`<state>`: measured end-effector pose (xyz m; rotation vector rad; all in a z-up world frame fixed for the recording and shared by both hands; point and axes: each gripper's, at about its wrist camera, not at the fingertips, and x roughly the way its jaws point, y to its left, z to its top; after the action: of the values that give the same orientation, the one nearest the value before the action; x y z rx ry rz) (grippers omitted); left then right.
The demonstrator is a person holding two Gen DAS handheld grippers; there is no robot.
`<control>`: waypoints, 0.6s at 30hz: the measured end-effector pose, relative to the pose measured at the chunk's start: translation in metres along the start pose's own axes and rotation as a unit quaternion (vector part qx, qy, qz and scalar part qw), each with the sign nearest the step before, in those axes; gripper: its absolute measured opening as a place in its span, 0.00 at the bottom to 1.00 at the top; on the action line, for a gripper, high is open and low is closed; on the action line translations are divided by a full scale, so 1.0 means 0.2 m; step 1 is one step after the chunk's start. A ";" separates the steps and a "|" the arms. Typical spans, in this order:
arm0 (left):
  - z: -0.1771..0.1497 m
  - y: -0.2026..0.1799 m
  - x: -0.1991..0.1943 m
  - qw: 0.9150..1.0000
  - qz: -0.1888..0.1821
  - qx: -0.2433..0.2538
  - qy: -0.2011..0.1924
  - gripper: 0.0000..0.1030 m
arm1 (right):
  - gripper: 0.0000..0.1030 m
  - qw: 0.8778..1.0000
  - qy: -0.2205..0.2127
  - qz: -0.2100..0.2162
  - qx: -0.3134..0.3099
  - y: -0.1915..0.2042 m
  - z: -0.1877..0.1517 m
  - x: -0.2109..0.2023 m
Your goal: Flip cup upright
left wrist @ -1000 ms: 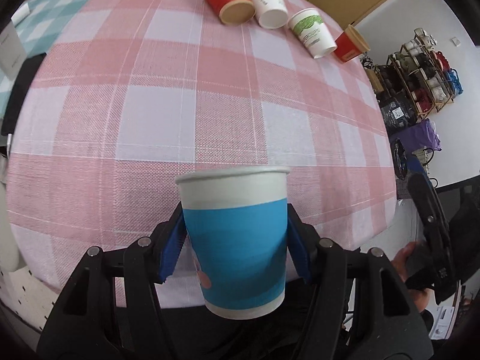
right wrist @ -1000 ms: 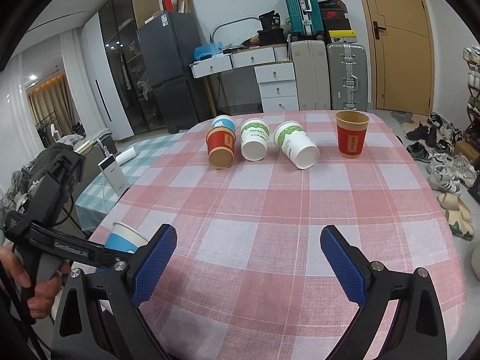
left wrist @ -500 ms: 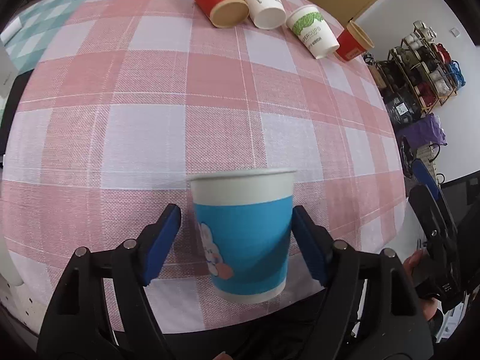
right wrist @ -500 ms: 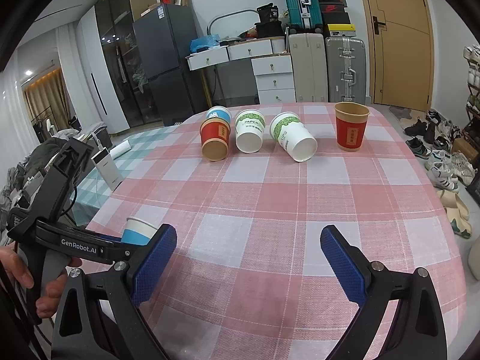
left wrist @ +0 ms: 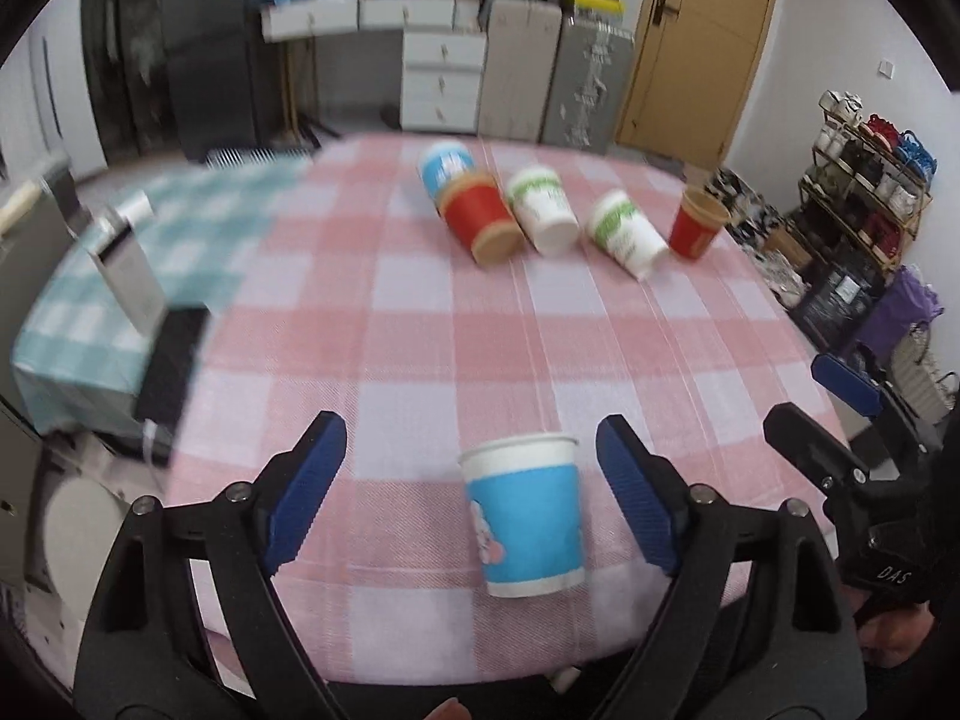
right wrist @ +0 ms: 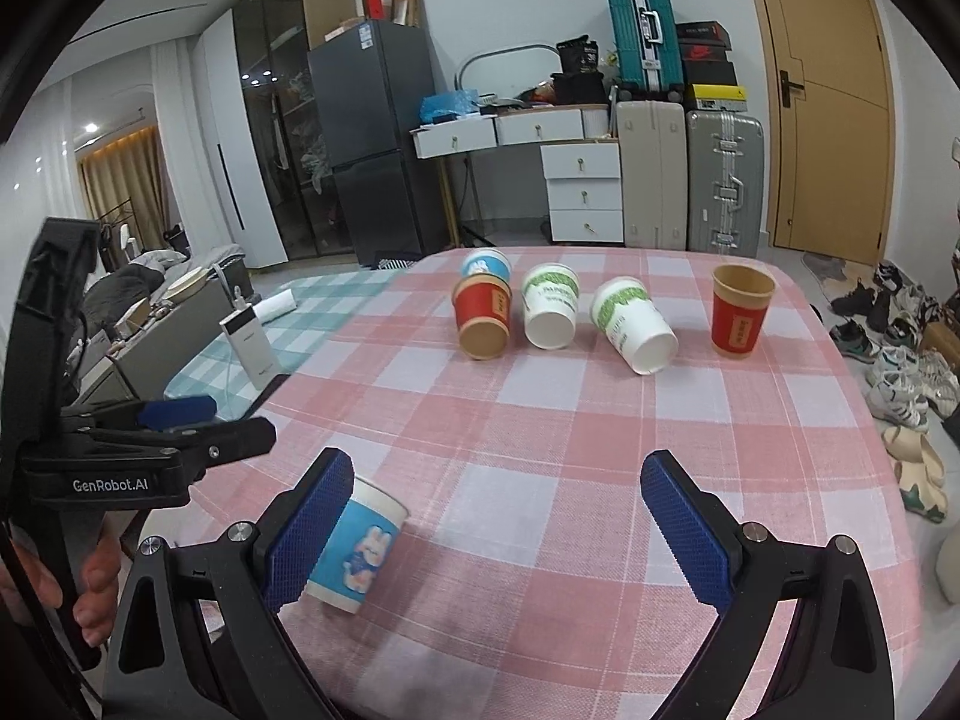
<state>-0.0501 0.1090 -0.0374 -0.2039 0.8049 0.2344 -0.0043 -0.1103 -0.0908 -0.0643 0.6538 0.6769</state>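
Observation:
A blue paper cup (left wrist: 525, 516) with a white rim and a cartoon print stands upright near the table's front edge. My left gripper (left wrist: 471, 480) is open, its blue pads apart on either side of the cup and not touching it. The cup also shows in the right wrist view (right wrist: 357, 543), partly behind my right gripper's left pad. My right gripper (right wrist: 498, 531) is open and empty above the table. The left gripper's body (right wrist: 150, 450) shows at the left of the right wrist view.
At the far side lie a red cup (right wrist: 483, 324), a blue cup (right wrist: 485, 266) behind it and two white-and-green cups (right wrist: 549, 312) (right wrist: 633, 324) on their sides. A red cup (right wrist: 741, 318) stands upright at the right. A power bank (right wrist: 249, 339) stands on the teal cloth to the left.
My left gripper let go of the blue cup, opened wide and pulled back and up. The cup now stands on the table. My right gripper barely moved.

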 end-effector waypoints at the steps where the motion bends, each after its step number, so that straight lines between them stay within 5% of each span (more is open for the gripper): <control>1: 0.00 0.00 -0.03 1.000 0.007 0.003 -0.011 0.82 | 0.96 1.000 -0.001 0.003 -0.001 0.01 0.01 -0.01; 13: -0.06 0.10 -0.32 0.996 0.022 -0.034 -0.084 0.83 | 0.96 1.000 -0.008 0.018 -0.015 0.14 0.04 -0.10; 18: -0.09 0.10 -0.41 0.994 0.036 -0.031 -0.102 1.00 | 0.96 0.999 -0.015 0.019 -0.023 0.18 0.05 -0.15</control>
<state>-0.1234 0.1132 0.0090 -0.2066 0.6026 0.3436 -0.0373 -0.0960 -0.0603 -0.0852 0.6126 0.7287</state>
